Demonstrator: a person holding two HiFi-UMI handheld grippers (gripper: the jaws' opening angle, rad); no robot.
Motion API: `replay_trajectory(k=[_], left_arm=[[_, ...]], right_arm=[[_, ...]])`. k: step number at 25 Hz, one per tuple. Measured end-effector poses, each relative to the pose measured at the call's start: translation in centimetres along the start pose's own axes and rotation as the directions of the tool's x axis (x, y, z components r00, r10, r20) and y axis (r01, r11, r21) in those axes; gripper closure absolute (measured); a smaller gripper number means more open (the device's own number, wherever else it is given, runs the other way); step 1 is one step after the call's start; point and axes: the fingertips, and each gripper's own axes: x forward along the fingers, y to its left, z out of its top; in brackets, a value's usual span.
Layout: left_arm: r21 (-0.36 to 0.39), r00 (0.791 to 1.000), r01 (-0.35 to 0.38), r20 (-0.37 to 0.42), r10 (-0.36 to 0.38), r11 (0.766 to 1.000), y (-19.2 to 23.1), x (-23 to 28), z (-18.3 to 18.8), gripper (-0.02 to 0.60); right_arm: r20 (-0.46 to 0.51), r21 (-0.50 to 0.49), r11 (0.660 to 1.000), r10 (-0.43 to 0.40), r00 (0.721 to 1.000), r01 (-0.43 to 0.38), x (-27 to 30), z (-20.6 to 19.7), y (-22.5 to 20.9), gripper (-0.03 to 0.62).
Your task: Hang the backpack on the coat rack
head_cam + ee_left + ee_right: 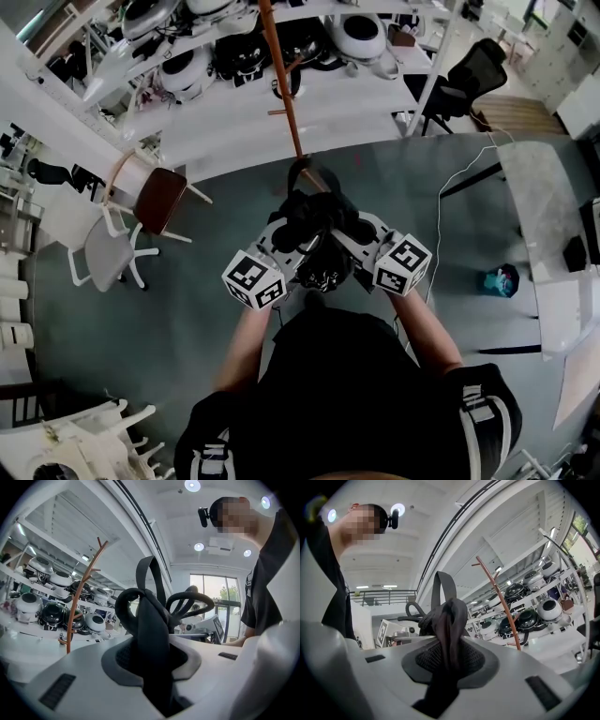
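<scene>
Grey floor [187, 309]; backpack [323, 217] in left hand-held gripper [154, 677]

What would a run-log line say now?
left gripper: shut on strap | right gripper: shut on strap | backpack: held, unhung | coat rack: ahead

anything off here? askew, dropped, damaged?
Nothing damaged or spilled. The left gripper and right gripper each clamp a strap of the backpack; the coat rack stands ahead. Minor: a teal object on the floor beside the table, and a white cable trailing nearby.
</scene>
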Motion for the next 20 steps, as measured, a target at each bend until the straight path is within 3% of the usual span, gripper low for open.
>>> replay_trajectory(k=[20], left_arm=[[-0.018, 1.000, 0.001, -0.026, -0.001, 1.000, 10.1, -0.4, 1.2, 0.469]], right_arm=[[-0.003, 0.012, 1.000, -0.016, 1.000, 0.016, 9.3, 0.0, -4.2, 0.494]])
